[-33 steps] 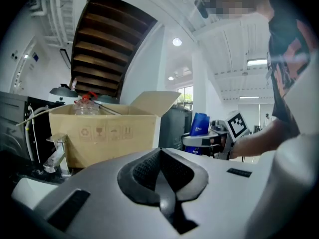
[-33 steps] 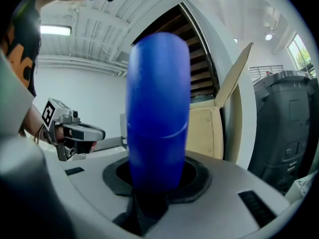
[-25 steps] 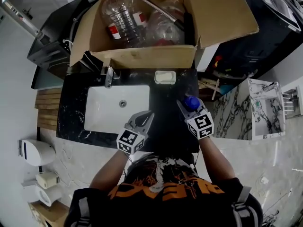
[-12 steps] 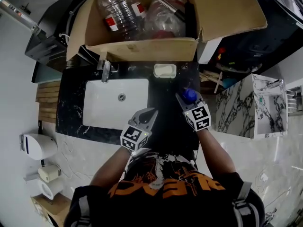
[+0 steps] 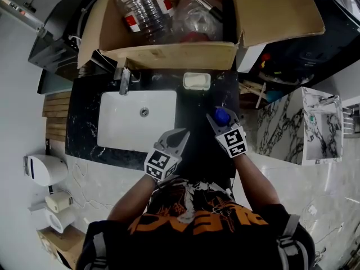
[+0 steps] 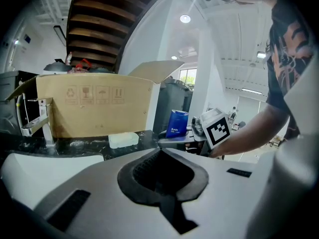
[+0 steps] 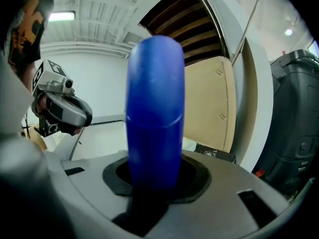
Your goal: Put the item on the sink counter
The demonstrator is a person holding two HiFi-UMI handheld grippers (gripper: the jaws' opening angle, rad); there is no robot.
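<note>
My right gripper (image 5: 221, 120) is shut on a blue bottle (image 5: 223, 116), which stands upright between its jaws in the right gripper view (image 7: 154, 113). It hangs over the right part of the black marble sink counter (image 5: 194, 108); whether the bottle touches the counter is hidden. My left gripper (image 5: 179, 135) is to its left, over the counter beside the white basin (image 5: 129, 122), jaws together with nothing in them (image 6: 162, 156). From the left gripper view, the bottle (image 6: 177, 123) shows beyond the jaws.
A white soap dish (image 5: 197, 81) lies at the back of the counter. The faucet (image 5: 124, 79) stands behind the basin. An open cardboard box (image 5: 169, 55) with plastic bottles sits behind the counter. A marbled cabinet (image 5: 306, 122) is at the right.
Both grippers have sunk a little toward the counter, the right one with the blue bottle still in its jaws. The left jaws stay together.
</note>
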